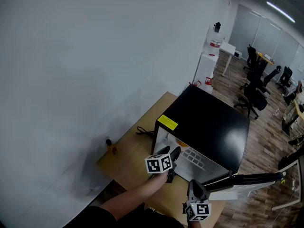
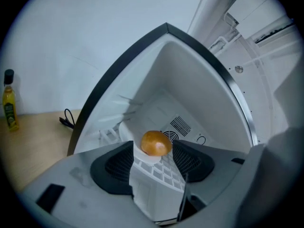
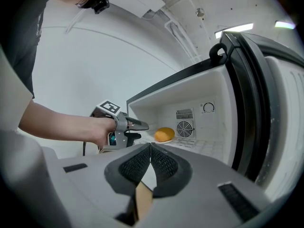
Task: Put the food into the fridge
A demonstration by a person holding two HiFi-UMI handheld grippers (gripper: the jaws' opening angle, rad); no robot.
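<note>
A golden bun (image 2: 155, 143) lies on a small white plate (image 2: 145, 156) on the wire shelf inside the open black mini fridge (image 1: 209, 122). My left gripper (image 2: 153, 146) is open and empty; it hovers at the fridge mouth, just short of the bun (image 3: 164, 134). The right gripper view shows the left gripper (image 3: 141, 130) outside the opening, held by a bare hand. My right gripper (image 3: 150, 148) is shut on nothing, lower and nearer me, beside the swung-open door (image 1: 247, 179). In the head view the left gripper (image 1: 172, 152) sits at the opening and the right gripper (image 1: 194, 186) below it.
The fridge stands on a wooden table (image 1: 128, 160) against a white wall. A yellow oil bottle (image 2: 9, 101) and a black cable (image 2: 66, 118) lie left of the fridge. Office chairs (image 1: 254, 91) and desks fill the room to the right.
</note>
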